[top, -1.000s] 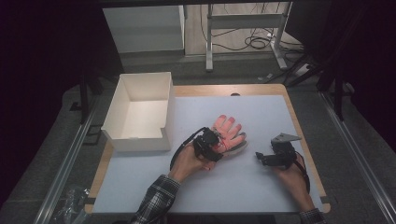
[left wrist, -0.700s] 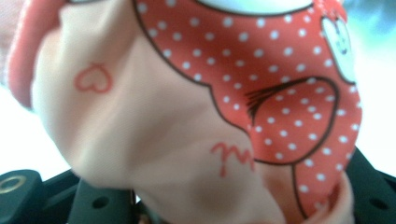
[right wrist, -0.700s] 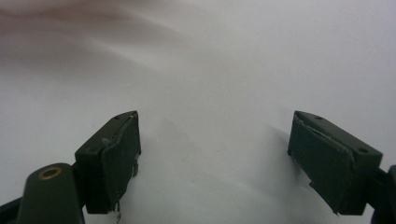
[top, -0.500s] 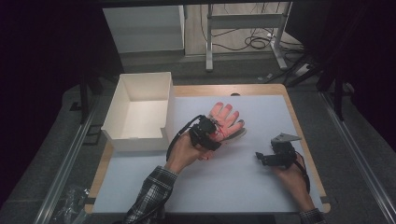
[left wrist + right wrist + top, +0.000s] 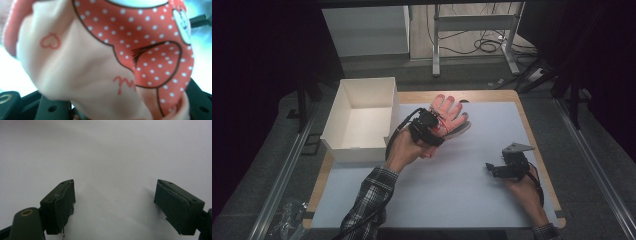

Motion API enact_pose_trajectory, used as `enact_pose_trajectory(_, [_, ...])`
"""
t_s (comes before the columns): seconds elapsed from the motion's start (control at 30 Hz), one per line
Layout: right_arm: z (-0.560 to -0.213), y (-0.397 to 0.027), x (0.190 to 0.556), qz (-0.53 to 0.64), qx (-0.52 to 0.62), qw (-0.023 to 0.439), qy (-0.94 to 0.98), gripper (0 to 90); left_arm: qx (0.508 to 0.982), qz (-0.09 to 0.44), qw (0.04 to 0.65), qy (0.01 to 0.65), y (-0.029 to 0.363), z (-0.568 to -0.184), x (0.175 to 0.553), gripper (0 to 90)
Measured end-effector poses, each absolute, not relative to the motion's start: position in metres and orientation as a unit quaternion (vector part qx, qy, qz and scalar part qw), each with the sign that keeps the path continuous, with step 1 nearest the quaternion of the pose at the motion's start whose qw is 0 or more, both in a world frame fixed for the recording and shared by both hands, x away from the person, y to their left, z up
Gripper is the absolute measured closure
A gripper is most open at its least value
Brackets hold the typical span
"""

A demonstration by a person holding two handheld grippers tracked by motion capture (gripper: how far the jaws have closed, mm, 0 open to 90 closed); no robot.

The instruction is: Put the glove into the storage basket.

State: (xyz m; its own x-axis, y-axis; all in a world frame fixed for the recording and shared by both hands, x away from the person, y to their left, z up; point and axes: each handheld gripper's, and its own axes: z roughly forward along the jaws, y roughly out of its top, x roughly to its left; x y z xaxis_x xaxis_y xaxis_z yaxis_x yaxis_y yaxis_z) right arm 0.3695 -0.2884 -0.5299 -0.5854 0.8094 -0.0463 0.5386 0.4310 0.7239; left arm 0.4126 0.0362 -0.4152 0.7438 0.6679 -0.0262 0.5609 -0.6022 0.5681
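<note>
The white box (image 5: 362, 120) at the table's left edge stands open, its visible floor bare. The left gripper (image 5: 428, 126) clamps a pink glove (image 5: 452, 112) just right of the box; whether the glove is lifted off the table cannot be told. The right gripper (image 5: 506, 167), jaws spread wide with nothing between them, rests over the pale mat (image 5: 452, 180).
</note>
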Motion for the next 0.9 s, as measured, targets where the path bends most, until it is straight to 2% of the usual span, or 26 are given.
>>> enact_pose_trajectory(0.47, [-0.53,-0.288,0.369,0.342,0.41,0.198,0.822,17.3,0.876,0.108,0.273,0.382,0.058,-0.38,0.434,43.4])
enact_pose_trajectory(0.9, [-0.53,-0.288,0.37,0.342,0.41,0.198,0.822,17.3,0.849,0.126,0.268,0.438,0.097,-0.347,0.451,43.3])
